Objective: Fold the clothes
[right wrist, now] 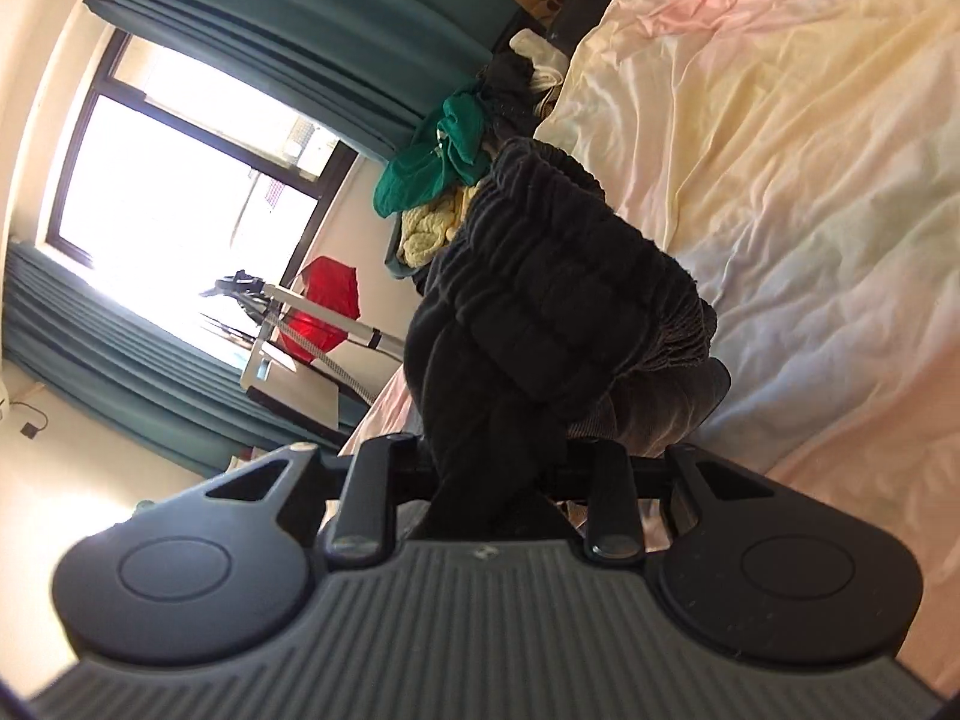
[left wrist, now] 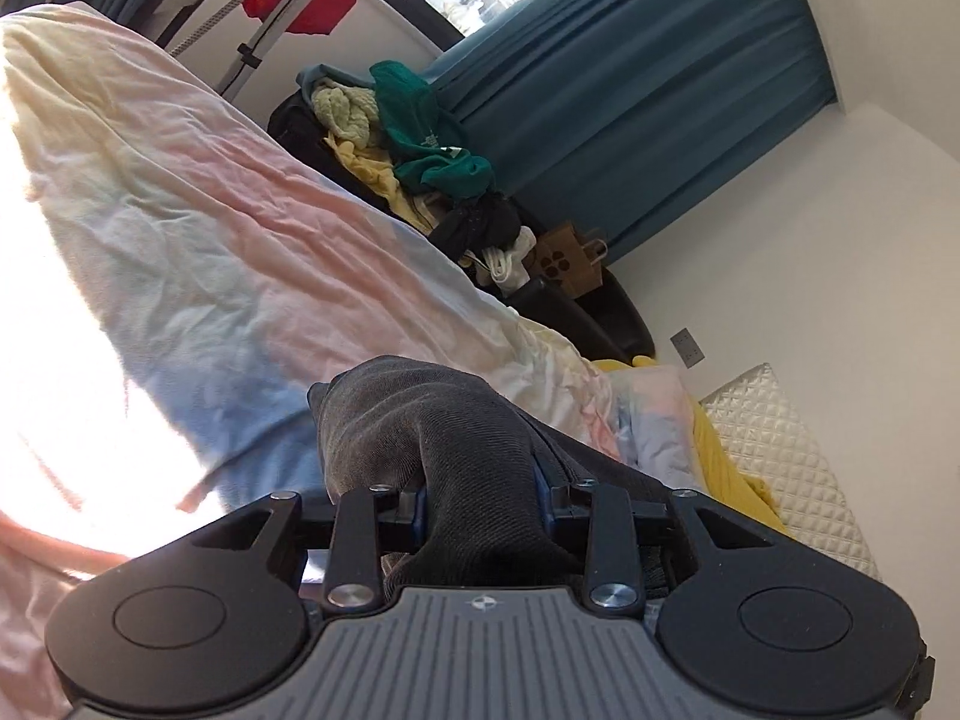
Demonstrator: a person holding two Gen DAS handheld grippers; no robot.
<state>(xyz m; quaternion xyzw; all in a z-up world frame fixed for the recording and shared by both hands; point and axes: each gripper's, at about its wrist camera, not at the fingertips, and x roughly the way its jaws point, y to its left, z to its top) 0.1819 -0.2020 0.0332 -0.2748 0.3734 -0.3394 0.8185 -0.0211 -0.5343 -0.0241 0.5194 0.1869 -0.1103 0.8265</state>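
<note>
Left claw (left wrist: pixel 480 495): clamped on a fold of the dark grey garment (left wrist: pixel 432 438), cloth bunched between the blue-edged fingers (left wrist: pixel 420 501) and draped back over the body of the tool.
Right claw (right wrist: pixel 498 468): clamped on the same dark garment (right wrist: pixel 540 300) (fingertips buried in the fabric, so only the bunched cloth between them shows).
Garment, place: held up over the bed (left wrist: pixel 240 276), above the pastel sheet; in the right wrist view a lower grey part hangs close to the sheet, contact hard to tell.
Garment, long axis: in the right wrist view, running away from the claw toward the far edge of the bed, gathered ribbed band at the far end; in the left wrist view, a short rounded hump pointing away from the claw along the bed.
Bed: crumpled sheet in pink, yellow and pale blue, strongly sunlit at one side.
Beyond the bed's far edge: pile of clothes (left wrist: pixel 420 150) on a dark seat, green piece on top, pale yellow ones under it.
Near that pile: brown paper bag (left wrist: pixel 570 261), teal curtains (left wrist: pixel 660 120) behind.
Further from the bed: red cloth (right wrist: pixel 327 306) on a metal rack by the window (right wrist: pixel 180 180).
</note>
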